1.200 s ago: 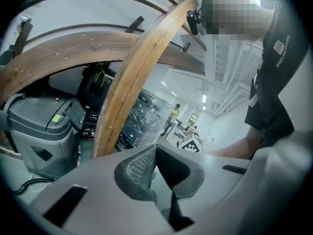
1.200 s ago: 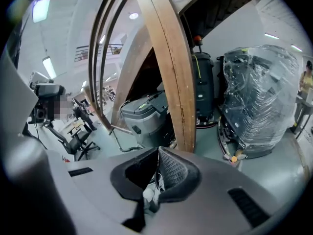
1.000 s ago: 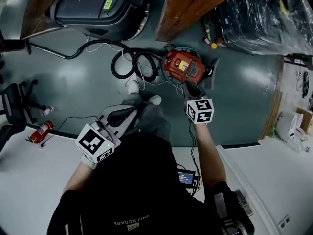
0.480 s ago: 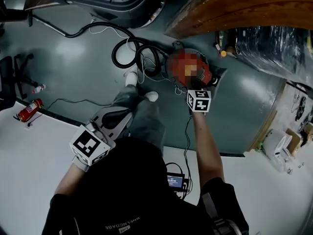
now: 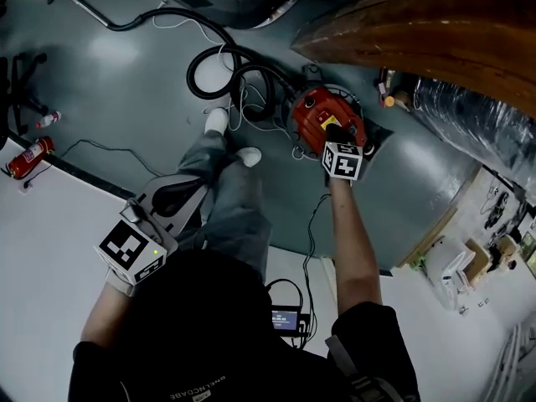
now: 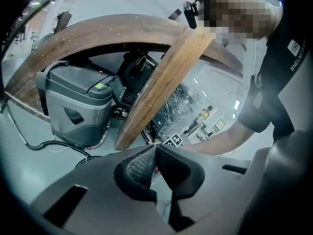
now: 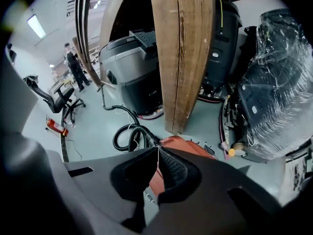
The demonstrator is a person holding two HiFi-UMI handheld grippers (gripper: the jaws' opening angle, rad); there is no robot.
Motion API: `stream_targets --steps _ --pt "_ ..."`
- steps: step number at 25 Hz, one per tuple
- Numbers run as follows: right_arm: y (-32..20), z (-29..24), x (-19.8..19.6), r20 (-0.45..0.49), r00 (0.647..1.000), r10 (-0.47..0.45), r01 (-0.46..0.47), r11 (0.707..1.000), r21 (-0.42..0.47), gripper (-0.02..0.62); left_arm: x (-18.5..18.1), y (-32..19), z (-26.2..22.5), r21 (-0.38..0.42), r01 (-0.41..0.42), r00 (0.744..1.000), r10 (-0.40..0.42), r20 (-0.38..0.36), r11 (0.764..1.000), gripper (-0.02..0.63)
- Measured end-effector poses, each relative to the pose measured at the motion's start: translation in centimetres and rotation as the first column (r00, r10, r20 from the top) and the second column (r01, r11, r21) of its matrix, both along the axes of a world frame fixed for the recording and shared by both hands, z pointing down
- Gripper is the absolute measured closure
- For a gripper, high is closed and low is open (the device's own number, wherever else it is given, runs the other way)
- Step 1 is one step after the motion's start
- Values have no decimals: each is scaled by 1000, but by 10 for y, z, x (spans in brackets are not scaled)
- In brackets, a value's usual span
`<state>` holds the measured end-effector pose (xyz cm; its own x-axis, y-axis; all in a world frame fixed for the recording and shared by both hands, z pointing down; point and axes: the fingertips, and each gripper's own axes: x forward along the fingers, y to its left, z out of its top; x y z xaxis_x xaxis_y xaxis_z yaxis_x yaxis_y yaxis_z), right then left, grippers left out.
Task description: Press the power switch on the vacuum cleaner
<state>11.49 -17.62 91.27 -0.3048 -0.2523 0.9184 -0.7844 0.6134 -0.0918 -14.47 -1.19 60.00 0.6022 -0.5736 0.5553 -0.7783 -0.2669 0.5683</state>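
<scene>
Vacuum cleaner (image 5: 316,117) and hose (image 5: 194,78) on floor (image 5: 126,111)

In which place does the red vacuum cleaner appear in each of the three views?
Head view: upper centre-right, the vacuum cleaner, with the right gripper over it.
Left gripper view: not visible.
Right gripper view: lower centre, just behind the jaws.
Shared landmark: the wooden beam.
</scene>
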Motion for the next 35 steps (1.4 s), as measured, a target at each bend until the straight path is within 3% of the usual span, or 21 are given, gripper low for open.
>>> stream_targets --steps 7,15,29,35 --pt "-13 57 7 -45 999 2 -4 999 -41 568 -4 10 30 -41 39 999 -40 -12 998 592" --pt "-21 94 11 -144 986 -80 73 996 -55 568 -10 20 53 -72 82 996 -84 -26 994 592" --pt "-23 119 12 -183 976 -115 98 990 -99 568 -9 21 64 -79 145 988 -148 -36 986 592" --pt "-28 125 17 -221 970 -107 87 991 -97 568 -4 25 66 -91 126 990 -131 -45 988 592"
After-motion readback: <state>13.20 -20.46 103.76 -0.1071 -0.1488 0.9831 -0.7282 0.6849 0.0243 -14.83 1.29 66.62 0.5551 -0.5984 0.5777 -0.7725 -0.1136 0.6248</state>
